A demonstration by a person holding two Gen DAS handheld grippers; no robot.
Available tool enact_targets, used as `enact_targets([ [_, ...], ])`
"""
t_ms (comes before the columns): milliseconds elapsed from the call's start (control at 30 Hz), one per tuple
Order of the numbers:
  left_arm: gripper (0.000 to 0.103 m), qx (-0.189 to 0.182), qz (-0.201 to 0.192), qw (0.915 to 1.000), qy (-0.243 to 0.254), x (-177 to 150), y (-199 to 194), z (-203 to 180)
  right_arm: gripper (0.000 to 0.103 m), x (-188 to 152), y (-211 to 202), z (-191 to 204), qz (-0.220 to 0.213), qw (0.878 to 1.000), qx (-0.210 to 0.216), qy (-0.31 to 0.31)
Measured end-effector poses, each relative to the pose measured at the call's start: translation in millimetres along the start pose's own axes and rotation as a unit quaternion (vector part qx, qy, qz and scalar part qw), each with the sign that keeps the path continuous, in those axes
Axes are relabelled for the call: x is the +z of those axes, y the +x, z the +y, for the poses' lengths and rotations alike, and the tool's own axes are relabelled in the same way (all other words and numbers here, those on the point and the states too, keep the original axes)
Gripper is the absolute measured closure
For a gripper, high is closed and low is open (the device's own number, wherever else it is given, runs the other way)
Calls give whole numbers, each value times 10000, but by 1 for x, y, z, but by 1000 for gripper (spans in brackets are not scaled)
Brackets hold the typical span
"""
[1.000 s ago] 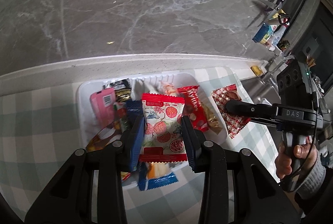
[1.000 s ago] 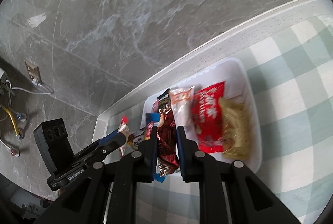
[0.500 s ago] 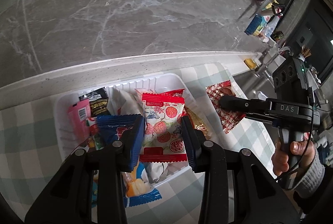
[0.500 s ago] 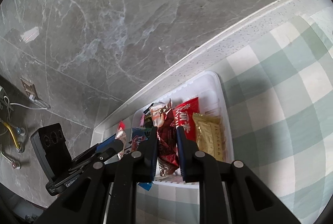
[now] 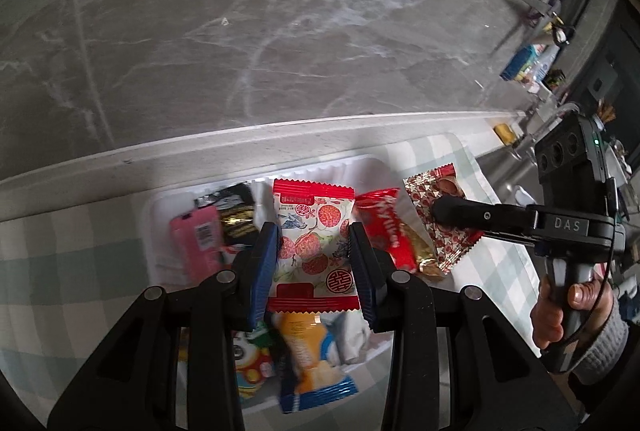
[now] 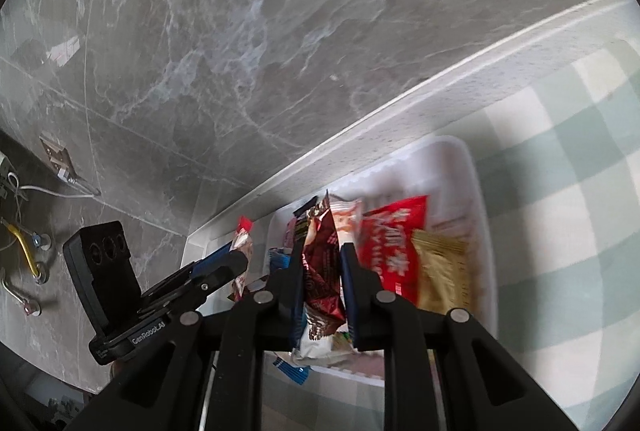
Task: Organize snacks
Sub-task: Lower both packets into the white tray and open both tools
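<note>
My left gripper (image 5: 313,237) is shut on a red-and-white lychee snack packet (image 5: 312,243), held above a white tray (image 5: 320,167) full of snacks. My right gripper (image 6: 322,251) is shut on a dark red patterned packet (image 6: 320,263), also over the white tray (image 6: 476,191). In the left wrist view the right gripper (image 5: 436,209) holds that packet (image 5: 424,191) at the tray's right end. In the right wrist view the left gripper (image 6: 240,257) shows at the left with its packet (image 6: 243,243).
The tray holds a pink packet (image 5: 196,243), a black-gold packet (image 5: 236,219), a red packet (image 6: 392,243), a gold packet (image 6: 444,279) and an orange-blue one (image 5: 308,351). It sits on a green checked cloth (image 6: 560,191) by a marble wall (image 5: 280,31). A sink area with clutter (image 5: 532,63) lies right.
The left wrist view has shifted right along the tray, and the right gripper's packet now sits closer to the tray's right end. Both grippers still hold their packets.
</note>
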State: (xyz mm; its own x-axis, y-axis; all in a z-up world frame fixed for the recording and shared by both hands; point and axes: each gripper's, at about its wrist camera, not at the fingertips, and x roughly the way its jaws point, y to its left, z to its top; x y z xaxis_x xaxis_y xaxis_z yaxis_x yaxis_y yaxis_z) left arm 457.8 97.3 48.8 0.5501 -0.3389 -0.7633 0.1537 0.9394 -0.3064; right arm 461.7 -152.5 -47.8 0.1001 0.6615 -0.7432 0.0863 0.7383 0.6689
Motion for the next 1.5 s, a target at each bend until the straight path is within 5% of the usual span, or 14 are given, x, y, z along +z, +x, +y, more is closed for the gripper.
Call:
enact_targets([
  [400,69,191,60,9994,-281,-4,0,39,83,10,34,14,186,9997,12,-186],
  [1167,69,185,263,9988,-375,2,37,45,82,15,52,-8,164,9981,-572,-182],
  [1500,66,227,224,9985,-453,-8,31,47,66,17,45,-7,17,9964,-751,-401],
])
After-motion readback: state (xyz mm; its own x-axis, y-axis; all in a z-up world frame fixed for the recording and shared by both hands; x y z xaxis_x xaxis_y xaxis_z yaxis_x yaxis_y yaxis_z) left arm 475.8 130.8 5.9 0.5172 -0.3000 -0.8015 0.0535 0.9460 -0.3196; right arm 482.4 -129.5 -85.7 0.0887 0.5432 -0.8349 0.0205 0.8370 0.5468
